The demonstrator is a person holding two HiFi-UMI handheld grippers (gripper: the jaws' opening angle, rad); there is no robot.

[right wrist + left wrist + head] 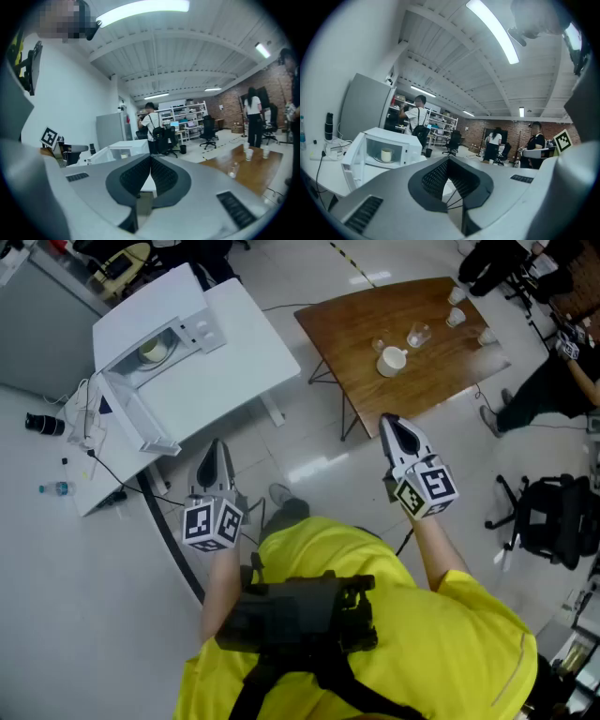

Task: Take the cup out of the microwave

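A white microwave (192, 306) stands on a white table (244, 352) at the upper left, its door (136, 413) swung open toward me. A pale cup (152, 352) sits inside on the turntable. In the left gripper view the cup (386, 154) shows through the microwave's (401, 143) open front, well ahead. My left gripper (216, 446) is shut and empty, short of the table's near edge. Over the floor beside the brown table, my right gripper (386, 420) is also shut and empty. In the right gripper view the microwave (123, 149) lies far ahead.
A brown table (441, 362) at the right carries a white mug (391, 360), a glass (418, 335) and paper cups. A black cable (164, 521) runs across the floor by my left side. A bottle (56, 488) lies on the floor. A black chair (553, 517) stands at the right.
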